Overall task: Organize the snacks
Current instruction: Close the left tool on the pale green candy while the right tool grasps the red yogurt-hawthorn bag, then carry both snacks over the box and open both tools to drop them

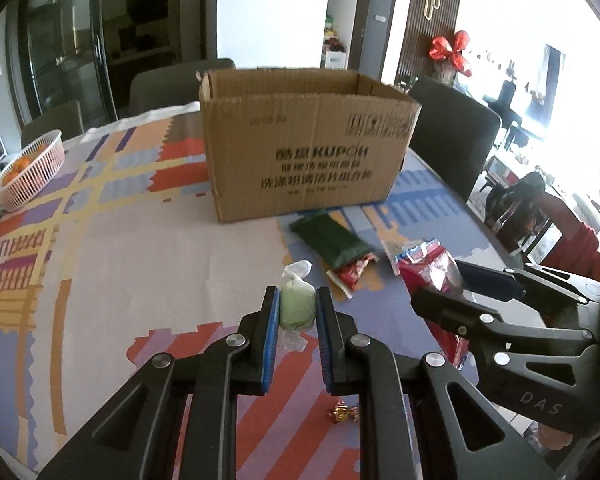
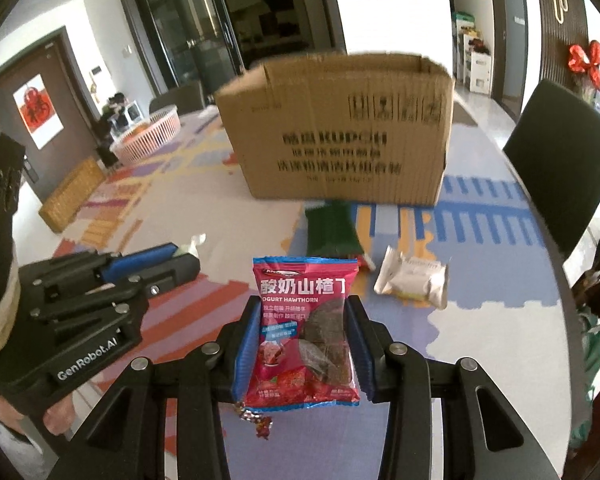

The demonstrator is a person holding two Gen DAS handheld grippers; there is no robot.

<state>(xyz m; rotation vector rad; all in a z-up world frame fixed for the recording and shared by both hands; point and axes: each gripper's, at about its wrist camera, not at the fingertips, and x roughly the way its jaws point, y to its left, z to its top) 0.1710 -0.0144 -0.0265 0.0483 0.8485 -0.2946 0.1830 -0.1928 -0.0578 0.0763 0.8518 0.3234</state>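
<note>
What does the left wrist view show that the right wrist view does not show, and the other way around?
Only the left wrist view shows the green wrapped candy gripped by the left gripper. Only the right wrist view shows the white packet fully, the wicker box, and the print on the red hawthorn bag clamped in the right gripper. Both show the cardboard box, the dark green packet, the pink basket and the small foil candy.

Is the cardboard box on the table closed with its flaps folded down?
No. In the left wrist view the cardboard box stands open at the top, and its inner back wall shows above the front edge.
</note>
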